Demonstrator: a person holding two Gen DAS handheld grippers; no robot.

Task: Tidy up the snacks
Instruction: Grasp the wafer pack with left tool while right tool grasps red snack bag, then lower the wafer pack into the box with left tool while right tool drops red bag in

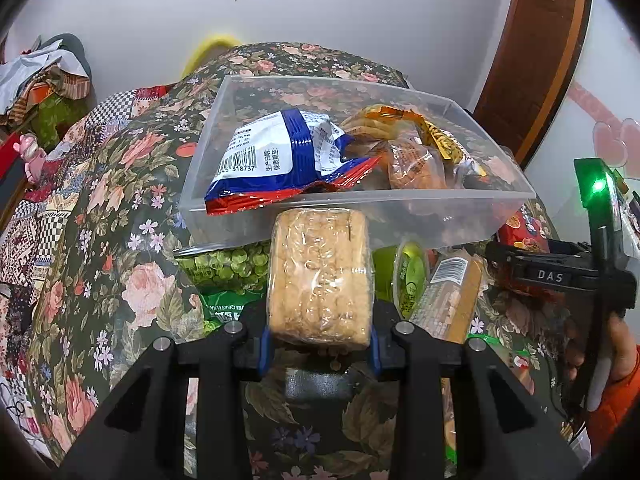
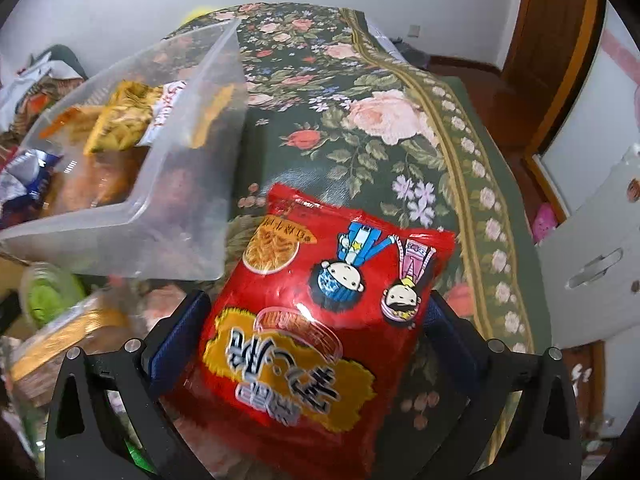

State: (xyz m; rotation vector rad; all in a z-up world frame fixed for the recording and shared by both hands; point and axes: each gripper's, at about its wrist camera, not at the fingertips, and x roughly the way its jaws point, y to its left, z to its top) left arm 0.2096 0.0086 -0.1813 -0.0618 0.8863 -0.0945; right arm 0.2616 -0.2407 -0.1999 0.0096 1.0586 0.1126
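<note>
My left gripper [image 1: 318, 346] is shut on a clear-wrapped pack of tan crackers [image 1: 320, 276], held upright just in front of the near wall of a clear plastic bin [image 1: 280, 208]. The bin holds a blue-and-white bag [image 1: 280, 152] and orange and yellow snack packs [image 1: 416, 148]. My right gripper [image 2: 312, 328] is shut on a red snack bag with cartoon figures [image 2: 320, 312], held above the floral cloth to the right of the bin [image 2: 152, 216]. The right gripper's body [image 1: 560, 276] shows at the right of the left wrist view.
A green pea bag [image 1: 224, 272], a green jelly cup [image 1: 408, 276] and a brown cracker pack [image 1: 452, 296] lie in front of the bin. The floral tablecloth [image 2: 380, 120] drops off at its right edge. A white cabinet [image 2: 592, 248] stands at right, clutter [image 1: 44, 80] at left.
</note>
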